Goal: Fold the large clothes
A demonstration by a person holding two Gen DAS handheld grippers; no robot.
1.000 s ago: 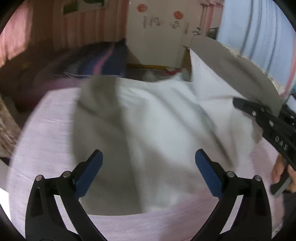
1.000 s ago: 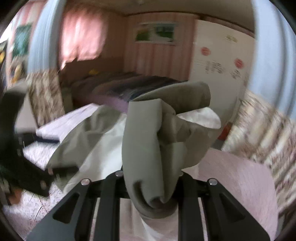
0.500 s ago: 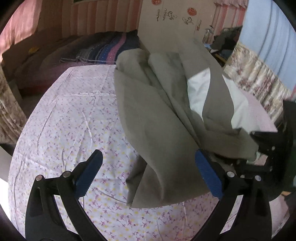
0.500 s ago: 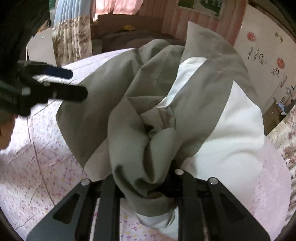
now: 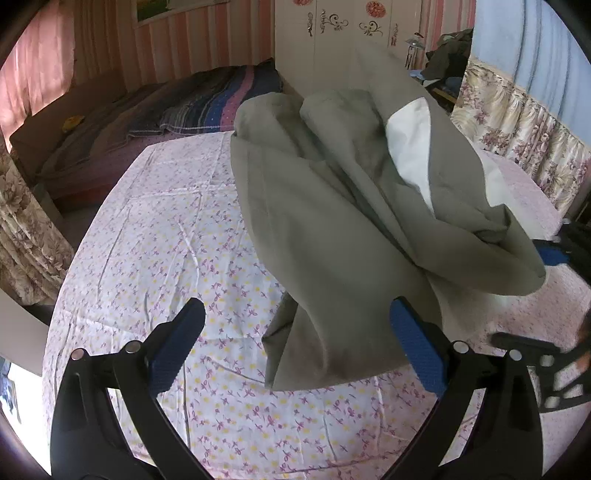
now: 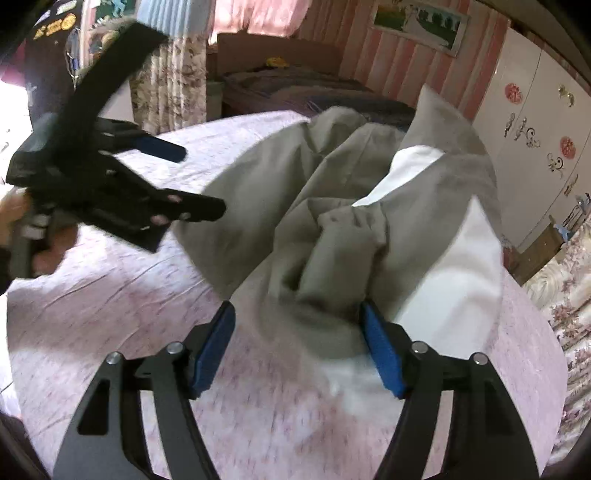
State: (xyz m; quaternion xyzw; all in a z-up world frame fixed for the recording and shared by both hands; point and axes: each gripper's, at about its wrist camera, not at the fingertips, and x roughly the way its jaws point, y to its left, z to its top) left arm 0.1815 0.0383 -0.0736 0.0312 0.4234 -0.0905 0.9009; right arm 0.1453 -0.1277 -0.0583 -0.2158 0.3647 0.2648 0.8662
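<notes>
Left wrist view first: the left gripper sits at the bottom of the frame with its blue pads spread wide and nothing pinched. The grey-green garment is heaped across the centre and right, its lower hem lying between the pads; the right-hand pad sits against the cloth's edge, though a real touch can't be called from here. White lining shows in the upper right of the heap. It all rests on the floral sheet, pink and yellow sprigs on white. Beyond, upper left, a bed with a striped blanket, and a white wardrobe along the top.

Over to the right wrist view, and it's blurred: the right gripper is low in the frame, its jaws opening, a bunched fold of the garment sitting between the pads, no longer squeezed. At the left edge the left gripper shows side-on, fingers apart, gripped by a hand. Striped pink wall and a floral curtain fill the top.
</notes>
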